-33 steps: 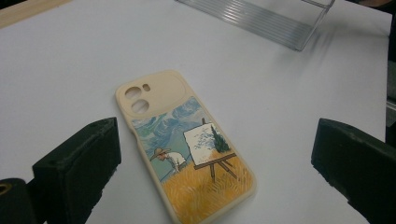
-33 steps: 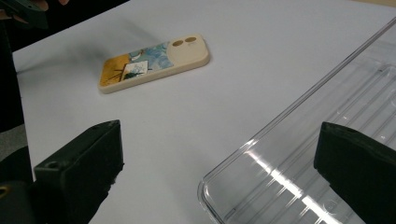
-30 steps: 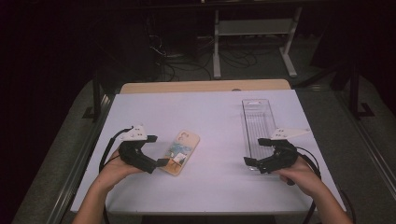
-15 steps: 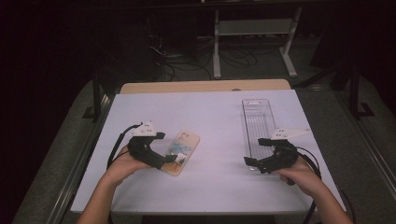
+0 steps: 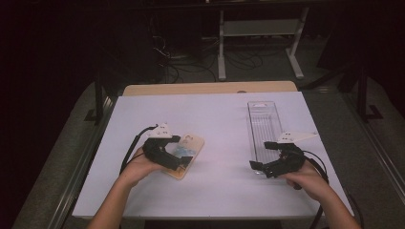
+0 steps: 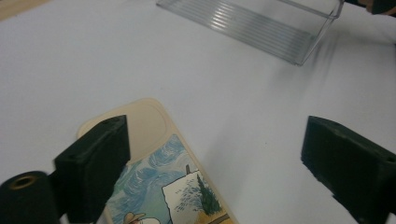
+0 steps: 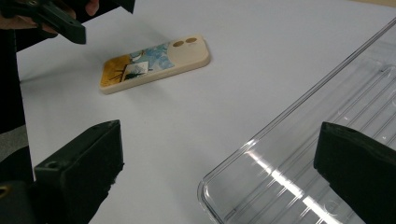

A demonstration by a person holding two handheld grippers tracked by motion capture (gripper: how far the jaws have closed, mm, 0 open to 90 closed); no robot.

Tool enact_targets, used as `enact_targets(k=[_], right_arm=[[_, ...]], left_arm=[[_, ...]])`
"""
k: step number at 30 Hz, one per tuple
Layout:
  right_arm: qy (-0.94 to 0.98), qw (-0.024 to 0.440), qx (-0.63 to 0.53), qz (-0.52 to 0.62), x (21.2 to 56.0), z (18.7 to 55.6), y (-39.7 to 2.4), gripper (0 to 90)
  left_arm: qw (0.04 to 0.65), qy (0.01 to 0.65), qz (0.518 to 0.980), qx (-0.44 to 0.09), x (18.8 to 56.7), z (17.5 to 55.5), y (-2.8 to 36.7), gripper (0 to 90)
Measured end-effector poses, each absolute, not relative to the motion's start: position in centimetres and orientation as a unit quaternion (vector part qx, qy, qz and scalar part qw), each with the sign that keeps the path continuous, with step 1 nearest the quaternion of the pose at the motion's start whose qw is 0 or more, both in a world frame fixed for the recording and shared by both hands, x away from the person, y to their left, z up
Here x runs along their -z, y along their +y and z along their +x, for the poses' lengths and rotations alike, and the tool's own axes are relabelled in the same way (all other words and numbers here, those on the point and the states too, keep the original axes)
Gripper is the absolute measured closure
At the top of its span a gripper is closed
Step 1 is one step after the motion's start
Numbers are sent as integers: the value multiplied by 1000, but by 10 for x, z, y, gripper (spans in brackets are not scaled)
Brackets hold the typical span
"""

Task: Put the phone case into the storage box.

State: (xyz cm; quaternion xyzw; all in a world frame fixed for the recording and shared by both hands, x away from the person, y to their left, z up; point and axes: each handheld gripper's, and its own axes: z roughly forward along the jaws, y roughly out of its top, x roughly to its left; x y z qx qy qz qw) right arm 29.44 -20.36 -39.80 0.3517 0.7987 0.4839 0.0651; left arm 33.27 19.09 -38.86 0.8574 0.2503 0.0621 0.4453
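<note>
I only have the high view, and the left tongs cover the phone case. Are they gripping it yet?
Observer: No. In the left gripper view the left tongs are open, though they have just been closing a little. The phone case lies partly between them, and the pads are not pressing on it.
Operator: Which way up is the case?
Observer: Printed back up. It shows a painted scene, with two round camera holes at its cream end.
Operator: And the other side?
Observer: The right tongs are open, straddling the near corner of the clear tray and gripping nothing.
</note>
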Motion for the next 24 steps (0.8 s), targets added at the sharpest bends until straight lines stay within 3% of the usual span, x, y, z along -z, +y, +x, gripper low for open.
enact_targets(k=[9,10,12,14,17,24], right_arm=[[799,64,-485,351,398,295,-204,10],[799,65,-484,351,398,295,-204,10],[799,65,-484,351,398,295,-204,10],[799,65,-484,351,398,295,-204,10],[799,65,-484,351,398,295,-204,10],[799,66,-483,351,398,295,-204,11]], left_arm=[[435,251,863,-61,397,330,182,284],[430,253,864,-59,400,329,181,344],[427,251,867,-59,402,329,181,375],[422,251,869,-56,406,329,180,478],[412,254,874,-46,411,327,179,535],[388,268,882,-20,422,323,178,787]])
